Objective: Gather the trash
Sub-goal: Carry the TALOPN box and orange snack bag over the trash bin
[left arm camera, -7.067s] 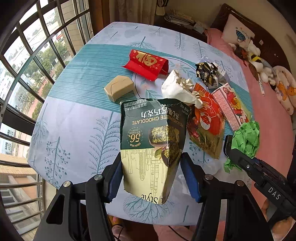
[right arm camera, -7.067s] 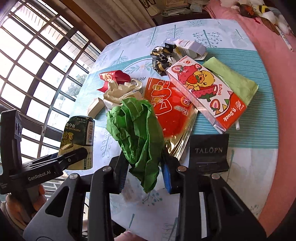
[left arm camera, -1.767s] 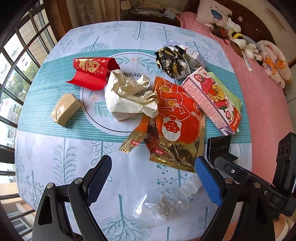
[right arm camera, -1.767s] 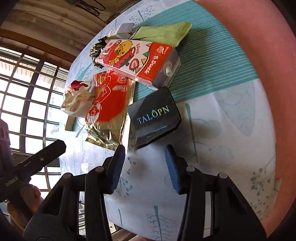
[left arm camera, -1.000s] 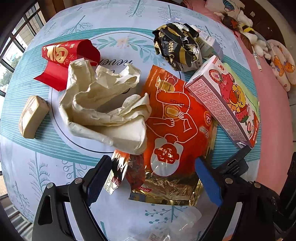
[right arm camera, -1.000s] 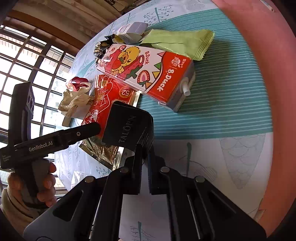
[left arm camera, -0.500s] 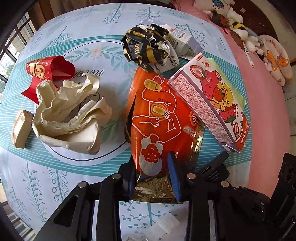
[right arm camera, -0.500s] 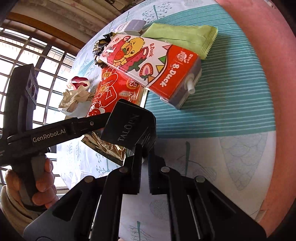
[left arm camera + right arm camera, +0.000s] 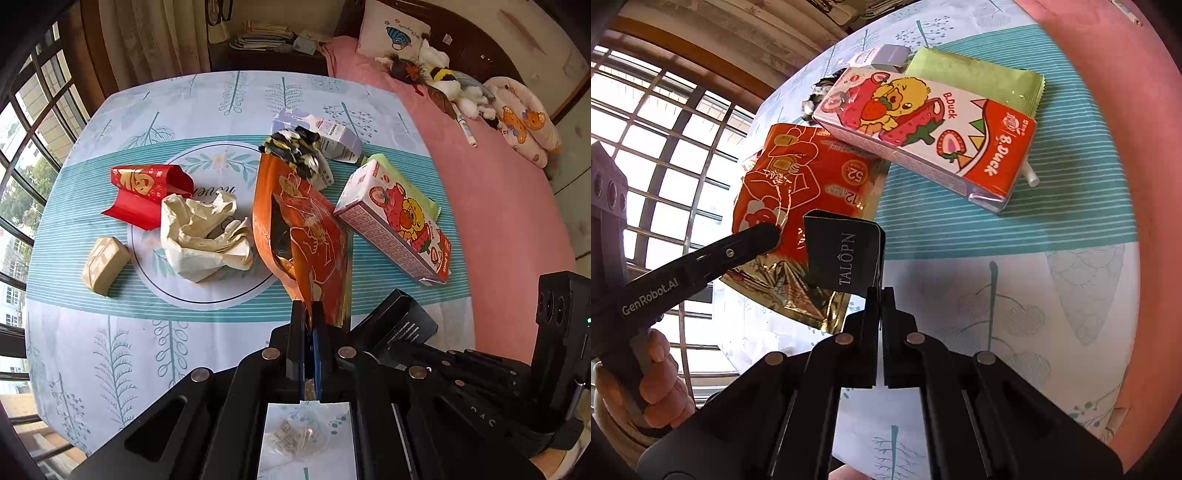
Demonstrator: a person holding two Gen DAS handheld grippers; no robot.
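The scene is a bedroom: a round table [image 9: 110,369] with a pale cloth printed with blue leaves fills the middle of the left wrist view, a pink bed [image 9: 498,206] lies at the right, and barred windows stand at the left edge.

The left gripper [image 9: 309,321], at the bottom centre of that view, is closed tight on the lower edge of the orange snack bag [image 9: 314,243]. The bag hangs lifted and creased, with its gold foil inner side showing. The right gripper [image 9: 880,295], at the bottom centre of the right wrist view, is pinched on one corner of the black carton [image 9: 846,254], which stands raised over the cloth.

The bag looks light, thin and slippery, so I think a grip on the flat seam near the edge holds best; a loose pinch could let it slide out. The carton seems light but stiffer, and a corner hold may let it swing.

Still on the table are the strawberry drink box [image 9: 399,229] at the right, the crumpled cream paper [image 9: 203,240] in the middle, and the red packet [image 9: 144,192] in the upper left.
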